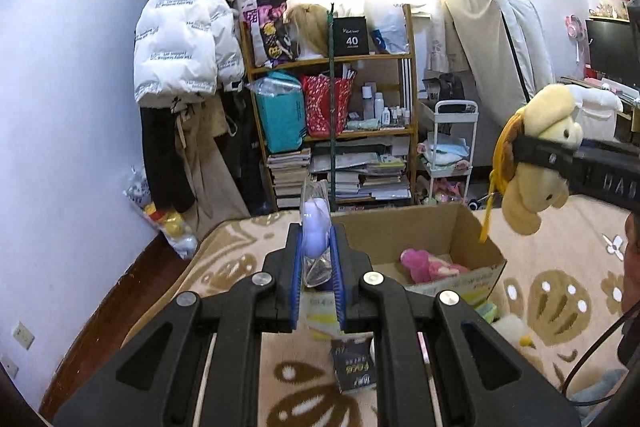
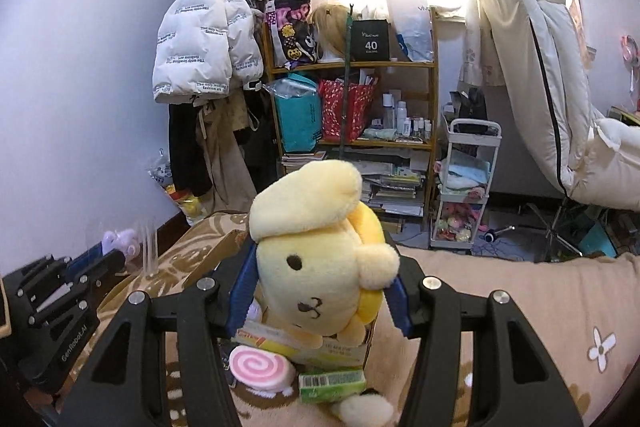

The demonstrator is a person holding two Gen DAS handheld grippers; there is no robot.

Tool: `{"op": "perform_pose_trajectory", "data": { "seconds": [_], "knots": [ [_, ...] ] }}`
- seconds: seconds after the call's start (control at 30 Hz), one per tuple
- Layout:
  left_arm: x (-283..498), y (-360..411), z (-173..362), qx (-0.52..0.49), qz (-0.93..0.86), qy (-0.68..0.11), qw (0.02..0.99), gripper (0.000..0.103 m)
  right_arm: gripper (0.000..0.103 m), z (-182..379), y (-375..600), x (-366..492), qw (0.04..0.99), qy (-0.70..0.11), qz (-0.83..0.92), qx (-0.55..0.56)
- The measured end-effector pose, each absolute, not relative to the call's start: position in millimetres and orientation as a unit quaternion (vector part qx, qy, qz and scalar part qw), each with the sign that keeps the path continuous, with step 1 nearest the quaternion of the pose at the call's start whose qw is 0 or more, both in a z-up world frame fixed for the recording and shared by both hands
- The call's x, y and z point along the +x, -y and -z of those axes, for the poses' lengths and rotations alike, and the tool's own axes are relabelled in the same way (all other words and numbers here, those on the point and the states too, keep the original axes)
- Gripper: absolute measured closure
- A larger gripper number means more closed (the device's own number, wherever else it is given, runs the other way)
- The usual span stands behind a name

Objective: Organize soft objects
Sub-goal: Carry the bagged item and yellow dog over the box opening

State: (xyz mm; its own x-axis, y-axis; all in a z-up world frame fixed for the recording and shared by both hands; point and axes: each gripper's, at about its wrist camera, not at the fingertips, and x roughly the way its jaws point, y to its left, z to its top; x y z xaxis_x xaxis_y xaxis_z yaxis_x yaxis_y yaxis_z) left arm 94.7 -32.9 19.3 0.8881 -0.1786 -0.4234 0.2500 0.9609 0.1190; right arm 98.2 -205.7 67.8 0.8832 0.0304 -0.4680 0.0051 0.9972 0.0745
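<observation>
Left gripper (image 1: 316, 259) pinching clear-wrapped lilac soft toy (image 1: 315, 227); right gripper (image 2: 320, 287) clamping yellow plush dog (image 2: 320, 267). Only left view reveals pink plush (image 1: 428, 267) inside open cardboard box (image 1: 476, 227) (on beige patterned blanket (image 1: 560, 291)).

box (image 2: 224, 259): mostly hidden behind yellow plush (image 2: 320, 259) | small plush (image 2: 362, 411): perhaps cut off below

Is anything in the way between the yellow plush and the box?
Nothing visible. The yellow plush hangs in the right gripper above the box's open top; only a pink plush lies inside.
</observation>
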Motion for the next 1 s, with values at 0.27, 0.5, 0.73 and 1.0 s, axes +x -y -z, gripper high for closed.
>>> {"op": "perform_pose_trajectory", "data": {
  "seconds": [0.27, 0.5, 0.73, 1.0],
  "knots": [
    [122.9, 52.4, -31.4, 0.082, 0.105, -0.199, 0.971, 0.09, 0.044, -42.3, 209.5, 125.2, 0.961, -0.27, -0.015, 0.056],
    [140.5, 66.8, -10.4, 0.089, 0.116, -0.214, 0.966, 0.089, 0.043, -13.8, 224.8, 142.5, 0.946, -0.309, -0.013, 0.095],
    [155.7, 67.4, 16.2, 0.079, 0.139, -0.244, 0.957, 0.089, 0.043, 5.0, 241.5, 156.7, 0.93, -0.343, -0.021, 0.127],
    [174.9, 62.3, 40.5, 0.074, 0.11, -0.283, 0.95, 0.086, 0.038, 30.3, 249.7, 169.7, 0.919, -0.359, -0.026, 0.162]
  ]
}}
